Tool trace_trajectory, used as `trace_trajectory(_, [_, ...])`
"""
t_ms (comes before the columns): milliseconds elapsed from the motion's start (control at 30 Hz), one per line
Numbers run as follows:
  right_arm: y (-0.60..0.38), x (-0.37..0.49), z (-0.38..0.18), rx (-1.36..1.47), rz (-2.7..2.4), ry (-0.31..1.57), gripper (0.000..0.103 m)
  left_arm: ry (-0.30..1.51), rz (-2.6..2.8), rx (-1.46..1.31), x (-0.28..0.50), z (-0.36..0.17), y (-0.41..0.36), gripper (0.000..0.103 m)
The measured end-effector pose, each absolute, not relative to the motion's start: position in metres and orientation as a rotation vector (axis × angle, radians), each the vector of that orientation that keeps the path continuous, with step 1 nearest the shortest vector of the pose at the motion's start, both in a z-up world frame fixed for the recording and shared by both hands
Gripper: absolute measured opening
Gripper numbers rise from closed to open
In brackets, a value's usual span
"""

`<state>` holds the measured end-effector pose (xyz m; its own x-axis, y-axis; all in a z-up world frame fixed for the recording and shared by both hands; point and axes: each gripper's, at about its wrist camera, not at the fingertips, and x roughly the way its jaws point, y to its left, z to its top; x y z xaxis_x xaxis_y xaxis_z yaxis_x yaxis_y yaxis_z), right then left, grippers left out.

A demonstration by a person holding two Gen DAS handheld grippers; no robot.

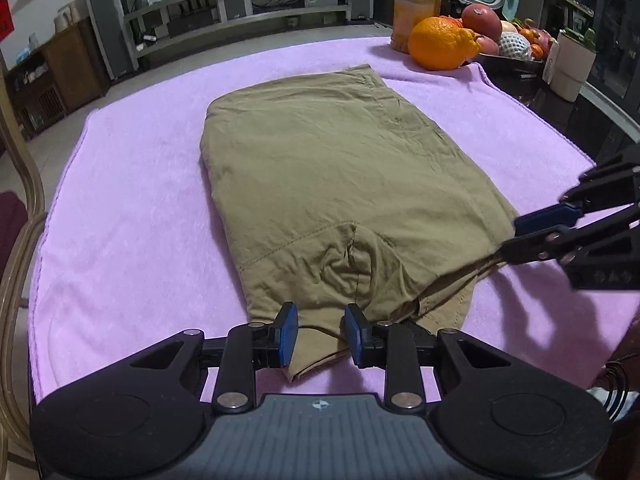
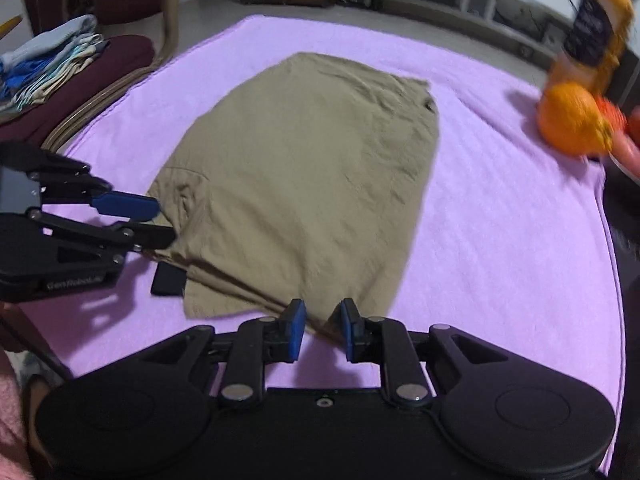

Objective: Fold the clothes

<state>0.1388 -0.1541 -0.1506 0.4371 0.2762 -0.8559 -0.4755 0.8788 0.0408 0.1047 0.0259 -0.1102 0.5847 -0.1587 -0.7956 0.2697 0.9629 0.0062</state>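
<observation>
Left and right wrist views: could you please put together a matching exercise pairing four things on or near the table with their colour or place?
Things:
1. garment
2. towel
3. orange
4. pile of folded clothes

Descriptions:
a. stacked on the dark red chair cushion
b. lilac, spread out flat
c. tan, lying in the middle of the towel
d. next to the juice bottle at the far edge

Pairs: 1-c, 2-b, 3-d, 4-a
</observation>
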Motion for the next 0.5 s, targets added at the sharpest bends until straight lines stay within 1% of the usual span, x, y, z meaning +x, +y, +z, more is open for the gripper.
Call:
trace_trajectory(33, [-0.165, 0.138, -0.139, -0.161, 0.468, 1.01, 0.017, 0.911, -0.262, 0.105, 0.101, -0.103, 0.032, 0.026])
trace_trajectory(133, [-0.193, 0.131, -0.094, -0.014, 0.489, 0.92, 0.018, 0.803, -0.306, 0.019, 0.089, -0.068, 0.046, 0.026])
trace_trajectory(200, [-0.202, 0.128, -0.066, -0.016, 0.48, 0.839, 0.022, 0.735, -0.313, -0.03, 0.087, -0.049, 0.054, 0.026])
trace_trajectory(300, [-0.209, 0.135, -0.033, -0.029, 0.47, 0.729, 0.024, 0.676, -0.286, -0.082, 0.095, -0.035, 0.06, 0.026])
trace_trajectory(333, [-0.21, 0.14, -0.025, -0.03, 0.468, 0.692, 0.026, 0.67, -0.276, -0.089, 0.101, -0.034, 0.06, 0.026])
trace_trajectory(433, [-0.209, 0.164, -0.017, -0.034, 0.438, 0.597, 0.036, 0.675, -0.227, -0.075, 0.126, -0.042, 0.057, 0.026])
trace_trajectory(500, [-0.209, 0.184, -0.032, 0.003, 0.425, 0.588, 0.038, 0.7, -0.198, -0.054, 0.145, -0.055, 0.054, 0.025])
